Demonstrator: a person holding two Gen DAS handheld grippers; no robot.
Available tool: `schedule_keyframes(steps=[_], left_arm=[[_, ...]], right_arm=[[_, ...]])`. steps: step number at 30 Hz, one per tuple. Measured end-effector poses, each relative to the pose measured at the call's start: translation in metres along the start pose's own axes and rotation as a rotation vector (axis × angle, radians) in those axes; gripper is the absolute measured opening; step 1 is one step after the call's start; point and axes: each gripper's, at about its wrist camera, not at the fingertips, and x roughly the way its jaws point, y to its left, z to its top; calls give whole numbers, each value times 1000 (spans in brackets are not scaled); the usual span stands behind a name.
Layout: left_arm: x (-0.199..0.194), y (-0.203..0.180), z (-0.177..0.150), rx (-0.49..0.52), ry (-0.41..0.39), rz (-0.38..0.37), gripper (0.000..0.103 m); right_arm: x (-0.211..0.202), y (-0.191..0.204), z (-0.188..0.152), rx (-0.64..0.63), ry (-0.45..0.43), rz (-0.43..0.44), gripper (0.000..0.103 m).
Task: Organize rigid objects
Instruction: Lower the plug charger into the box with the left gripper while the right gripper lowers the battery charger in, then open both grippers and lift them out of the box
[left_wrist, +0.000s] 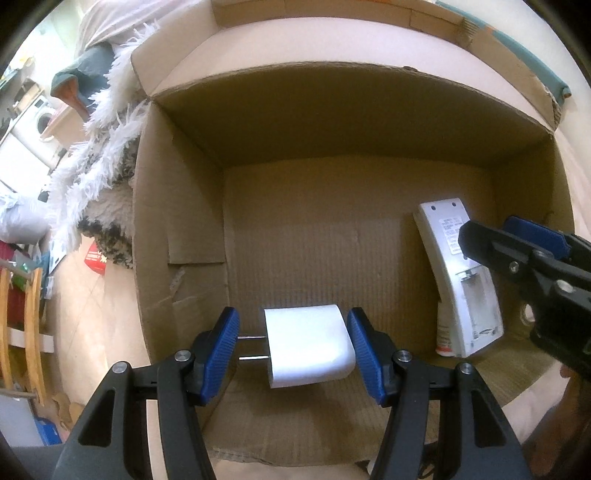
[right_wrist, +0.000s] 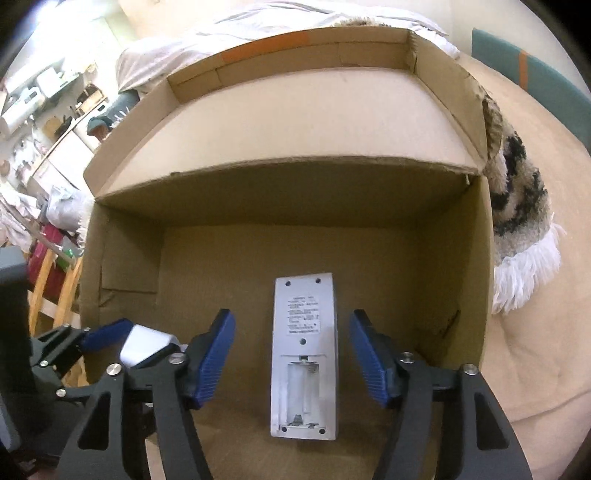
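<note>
A white plug-in charger (left_wrist: 308, 345) hangs over the floor of an open cardboard box (left_wrist: 332, 129), its two metal prongs pointing left. My left gripper (left_wrist: 293, 350) is shut on it, one blue pad against the prongs and the other against its rounded end. A white remote (right_wrist: 304, 332) lies back-up in the box with its battery bay uncovered. My right gripper (right_wrist: 291, 354) stands open above it, both pads clear of its sides. The right gripper (left_wrist: 491, 230) shows at the right edge of the left wrist view, and the charger (right_wrist: 146, 349) at the lower left of the right wrist view.
A small white tube with a red label (left_wrist: 445, 332) lies under the remote's near end. The box's flaps (right_wrist: 288, 122) are folded outward. A shaggy white and dark rug (right_wrist: 517, 206) lies against the box. Wooden furniture (left_wrist: 22, 325) and clutter stand to the left.
</note>
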Motion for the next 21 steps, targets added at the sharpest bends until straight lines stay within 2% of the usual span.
schedule_keyframes(steps=[4, 6, 8, 10, 21], left_arm=[[-3, -1, 2, 2, -10, -7, 58], [-4, -2, 2, 2, -3, -26, 68], [-4, -3, 2, -3, 1, -40, 69], [-4, -4, 2, 1, 6, -39, 69], [-1, -1, 4, -19, 7, -30, 69]], right_arm=[[6, 6, 0, 2, 10, 24, 80], [5, 9, 0, -3, 9, 41, 87], [6, 15, 0, -18, 1, 49, 96], [6, 19, 0, -39, 0, 38, 99], [7, 21, 0, -46, 2, 32, 99]])
